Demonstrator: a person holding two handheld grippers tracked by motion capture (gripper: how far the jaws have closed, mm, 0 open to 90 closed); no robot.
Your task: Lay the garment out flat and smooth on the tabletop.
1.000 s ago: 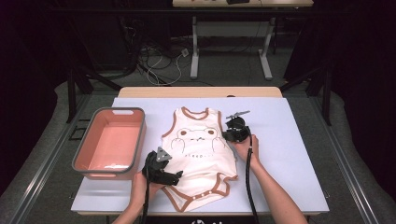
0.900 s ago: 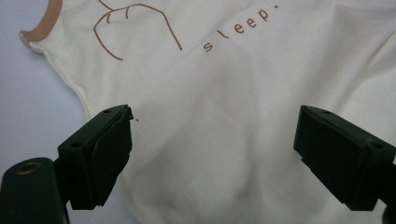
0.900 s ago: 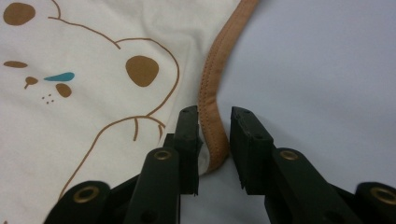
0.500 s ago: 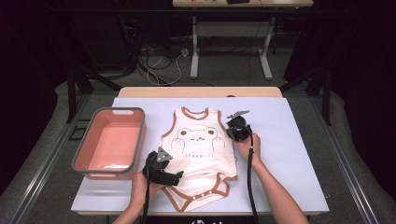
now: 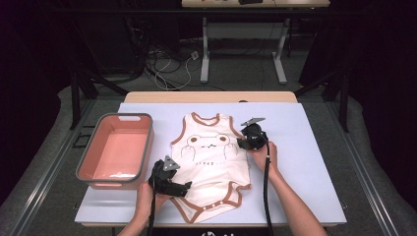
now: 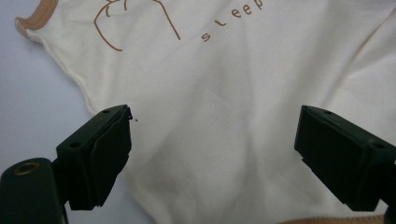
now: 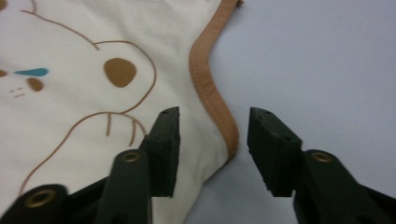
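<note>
A cream baby bodysuit with brown trim and a bear print lies flat on the white table top, neck toward the far side. My left gripper rests at its lower left edge. In the left gripper view it stands wide open over the plain cream cloth, below the word "sleep". My right gripper sits at the garment's right armhole. In the right gripper view it is open, its jaws standing on either side of the brown armhole trim, one over the cloth and one over the table.
A pink tub with a grey rim stands empty at the table's left side. White table surface lies to the right of the bodysuit. Beyond the far edge are desk legs and cables on the floor.
My right gripper has shifted slightly farther and to the right along the armhole. The left gripper and the bodysuit have stayed where they were.
</note>
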